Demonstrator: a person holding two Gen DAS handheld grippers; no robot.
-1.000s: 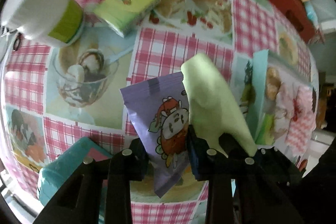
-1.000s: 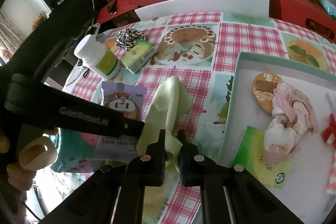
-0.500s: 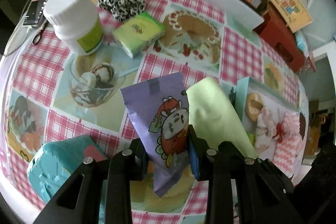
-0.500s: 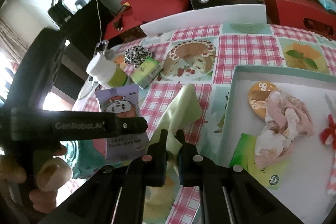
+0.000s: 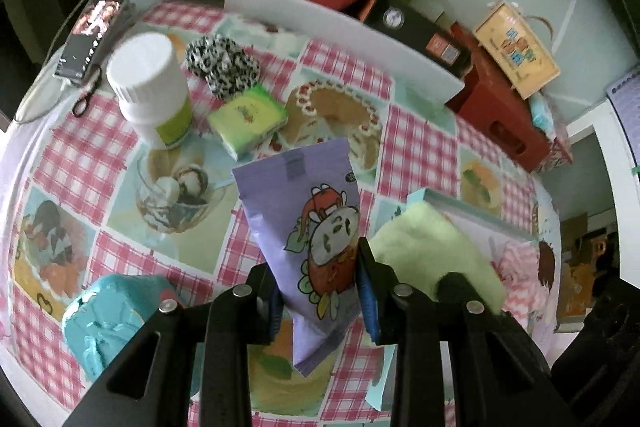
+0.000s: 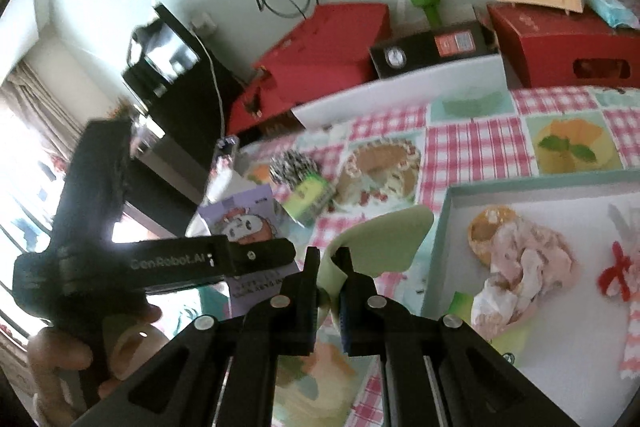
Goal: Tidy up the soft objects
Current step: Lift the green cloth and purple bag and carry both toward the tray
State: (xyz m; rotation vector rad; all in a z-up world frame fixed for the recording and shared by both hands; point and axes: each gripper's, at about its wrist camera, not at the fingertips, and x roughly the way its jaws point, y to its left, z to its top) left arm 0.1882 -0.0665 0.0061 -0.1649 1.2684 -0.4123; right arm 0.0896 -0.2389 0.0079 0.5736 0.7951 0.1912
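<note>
A purple snack pouch [image 5: 316,227] is clamped between the left gripper [image 5: 318,281] jaws, and a pale green cloth [image 6: 380,243] is pinched by the right gripper [image 6: 330,277] beside the teal tray [image 6: 440,227].

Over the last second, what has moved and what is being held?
Both grippers rose, carrying their loads off the table: left gripper stays clamped on the purple cartoon-printed pouch, right gripper on the pale green cloth. White bottle, green tissue pack and teal tray unmoved.
</note>
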